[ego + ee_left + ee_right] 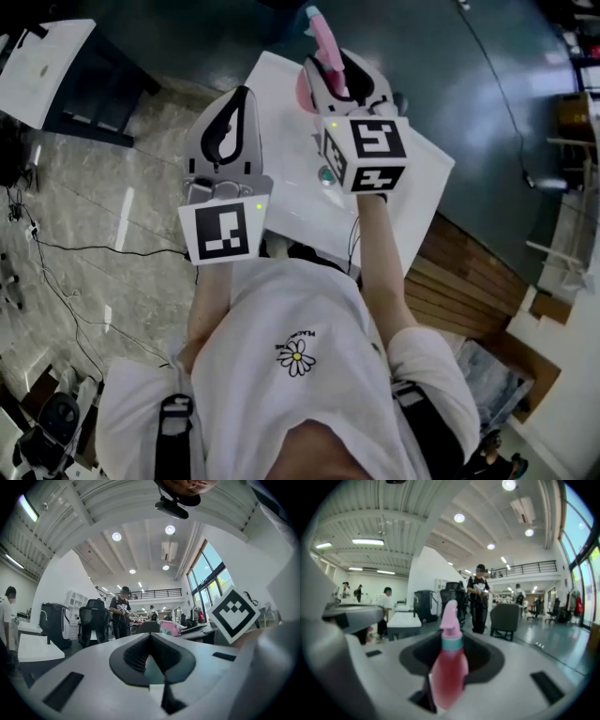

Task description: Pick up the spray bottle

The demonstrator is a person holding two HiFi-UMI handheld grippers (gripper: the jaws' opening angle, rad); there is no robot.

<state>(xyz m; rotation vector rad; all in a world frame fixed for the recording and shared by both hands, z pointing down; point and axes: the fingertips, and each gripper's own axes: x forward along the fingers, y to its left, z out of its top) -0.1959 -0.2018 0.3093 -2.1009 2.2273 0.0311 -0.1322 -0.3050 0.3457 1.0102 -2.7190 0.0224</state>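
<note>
Pink translucent plastic spray bottle (449, 672) with a teal collar stands upright, grasped around its body by the right claw (452, 641) and held above the white rectangular desk (281, 187). Left claw (151, 637) is clenched on nothing, alongside the right one.

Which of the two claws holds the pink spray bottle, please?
The right claw: the spray bottle sits between its jaws; the left claw is empty.
</note>
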